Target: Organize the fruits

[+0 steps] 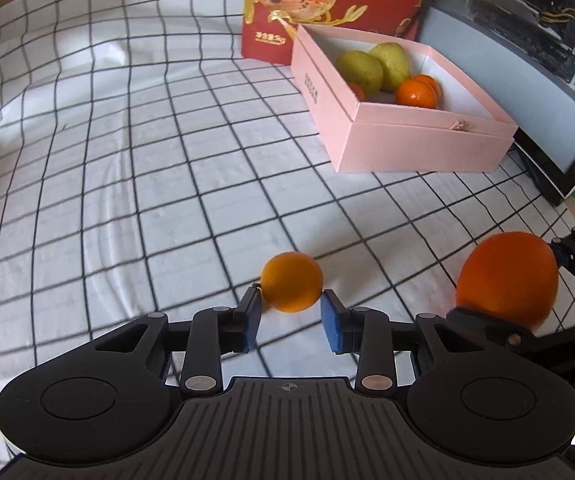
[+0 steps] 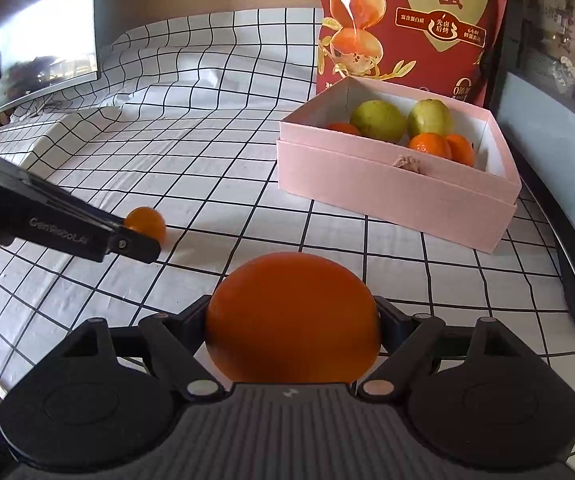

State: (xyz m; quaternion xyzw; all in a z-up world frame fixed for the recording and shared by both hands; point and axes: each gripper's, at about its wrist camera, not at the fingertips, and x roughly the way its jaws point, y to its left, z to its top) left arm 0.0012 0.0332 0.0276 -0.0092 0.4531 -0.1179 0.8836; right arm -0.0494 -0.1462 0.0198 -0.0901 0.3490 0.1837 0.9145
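The left tongs [image 1: 290,312] hold a small orange [image 1: 292,282] at the pad tips, jaws set narrow, low over the checked cloth of the desk [image 1: 127,200]. The right tongs [image 2: 293,320] grip a large orange [image 2: 293,318] across its widest part, jaws standing wide on it. The pink box [image 2: 387,192] sits ahead and to the right, open, with two green fruits [image 2: 377,120] and several tangerines [image 2: 431,146] grouped toward its far half.

Procedure for the transfer: lift each fruit clear of the near wall before crossing it, then lower into the bare near portion of the box floor. Release only when the fruit rests on the floor (the tip grip on the small orange looks marginal, so avoid sudden turns).

Both oranges are near-round; the large one appears slightly egg-shaped in the left view, long axis tilted upward. No stem end is discernible.
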